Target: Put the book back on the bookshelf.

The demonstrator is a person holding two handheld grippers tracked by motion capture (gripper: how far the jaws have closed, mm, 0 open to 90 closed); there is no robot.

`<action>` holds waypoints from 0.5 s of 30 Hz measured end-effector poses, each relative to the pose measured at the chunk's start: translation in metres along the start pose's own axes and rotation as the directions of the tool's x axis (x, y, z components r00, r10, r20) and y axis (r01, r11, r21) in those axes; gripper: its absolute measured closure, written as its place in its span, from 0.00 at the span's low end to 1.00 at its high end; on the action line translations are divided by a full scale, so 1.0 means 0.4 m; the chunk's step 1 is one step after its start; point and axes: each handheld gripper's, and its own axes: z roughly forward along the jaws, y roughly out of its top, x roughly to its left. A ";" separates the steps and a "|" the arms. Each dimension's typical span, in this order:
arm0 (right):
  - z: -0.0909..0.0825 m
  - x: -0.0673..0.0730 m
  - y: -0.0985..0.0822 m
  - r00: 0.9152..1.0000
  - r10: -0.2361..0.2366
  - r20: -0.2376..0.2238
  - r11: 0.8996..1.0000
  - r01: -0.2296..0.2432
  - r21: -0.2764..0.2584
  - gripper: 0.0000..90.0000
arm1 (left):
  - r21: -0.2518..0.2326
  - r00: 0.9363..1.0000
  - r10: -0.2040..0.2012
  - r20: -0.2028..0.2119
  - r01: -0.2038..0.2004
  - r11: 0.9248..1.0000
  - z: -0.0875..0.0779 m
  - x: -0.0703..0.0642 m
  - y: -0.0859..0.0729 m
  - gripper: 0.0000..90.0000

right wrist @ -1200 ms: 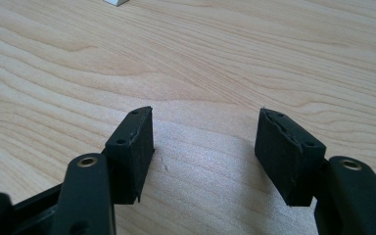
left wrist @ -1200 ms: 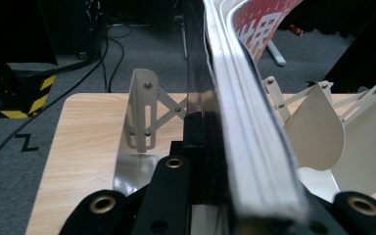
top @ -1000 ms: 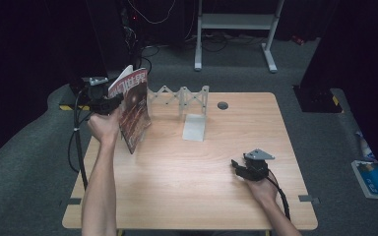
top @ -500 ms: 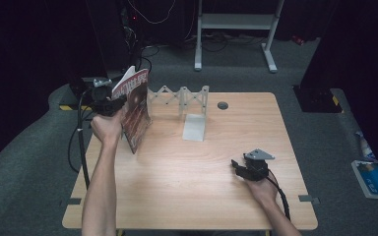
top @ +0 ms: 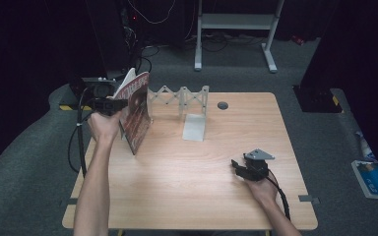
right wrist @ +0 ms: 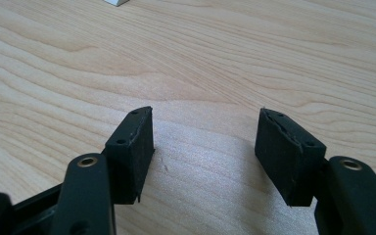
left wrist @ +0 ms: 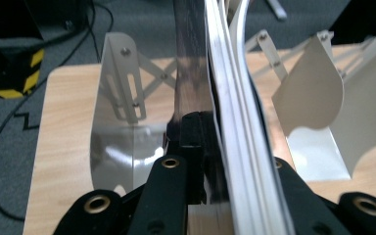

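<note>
A magazine point(top: 137, 110) with a dark red cover stands upright, tilted, above the table's far left part, next to the left end of a white accordion file rack point(top: 179, 96). My left gripper point(top: 112, 104) is shut on the magazine's near edge. In the left gripper view the jaws point(left wrist: 200, 122) pinch the cover and pages point(left wrist: 230, 98), with rack dividers point(left wrist: 120, 98) on either side beyond. My right gripper point(top: 237, 166) rests on the wooden table point(top: 187, 187) near the front right. It is open point(right wrist: 205, 147) with nothing between its pads.
One rack divider point(top: 195, 125) with a flat foot juts toward the table's middle. A round grommet hole point(top: 222, 105) lies right of the rack. Black gear with yellow stripes point(top: 69, 105) stands off the left edge, and a white frame point(top: 236, 29) stands on the floor behind.
</note>
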 end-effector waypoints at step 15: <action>0.000 0.000 0.000 1.000 0.000 0.000 1.000 0.000 0.000 0.44 | 0.058 1.000 -0.007 -0.006 0.007 0.998 -0.011 0.008 0.001 0.93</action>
